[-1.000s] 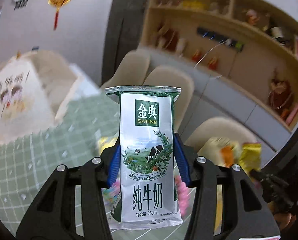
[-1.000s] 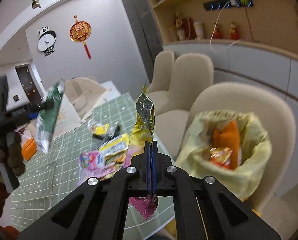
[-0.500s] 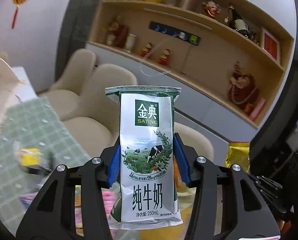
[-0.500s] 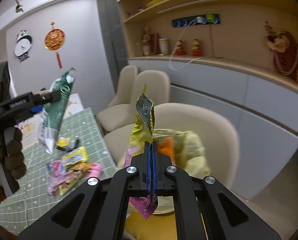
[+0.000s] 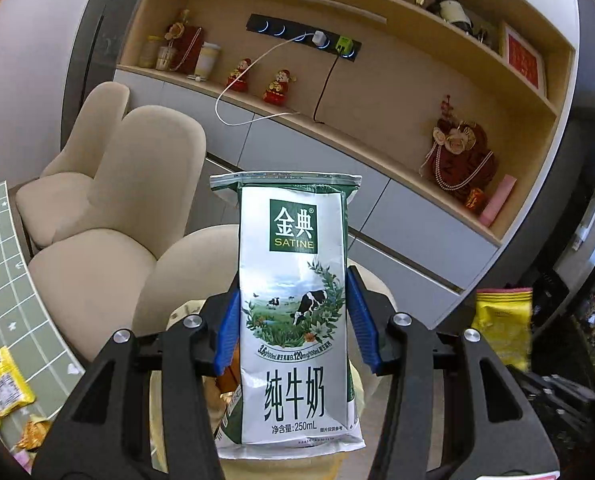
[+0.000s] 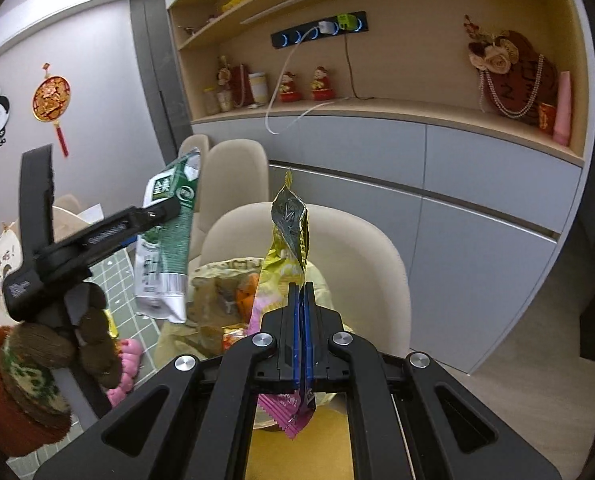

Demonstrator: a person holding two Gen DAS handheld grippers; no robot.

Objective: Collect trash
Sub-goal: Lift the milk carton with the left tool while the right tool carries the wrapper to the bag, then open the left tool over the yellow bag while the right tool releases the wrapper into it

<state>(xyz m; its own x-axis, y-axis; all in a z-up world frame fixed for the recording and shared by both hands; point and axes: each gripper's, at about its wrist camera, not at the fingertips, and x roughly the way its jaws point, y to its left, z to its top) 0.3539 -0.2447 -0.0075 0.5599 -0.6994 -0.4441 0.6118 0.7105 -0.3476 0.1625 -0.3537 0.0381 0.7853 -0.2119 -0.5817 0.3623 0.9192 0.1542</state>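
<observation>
The milk pouch (image 5: 293, 312) reads "金典 SATINE", "纯牛奶" and "250mL"; its finer print is too small to read. It stands upright, long axis vertical, pinched at both sides by the left gripper (image 5: 293, 320) above the yellow trash bag (image 6: 217, 280) on the cream chair (image 6: 357, 256). The right gripper (image 6: 302, 332), blue pads pressed together, nips a yellow snack wrapper (image 6: 287, 248) edge-on and upright, its print unreadable. More wrappers (image 5: 1, 380) lie cut off on the green checked table (image 5: 13, 280) at left.

My left gripper (image 5: 293, 320) clamps an upright green-and-white milk carton (image 5: 295, 312); my right gripper (image 6: 302, 332) pinches a yellow-pink wrapper (image 6: 287, 248) above the yellow trash bag (image 6: 213, 276).
</observation>
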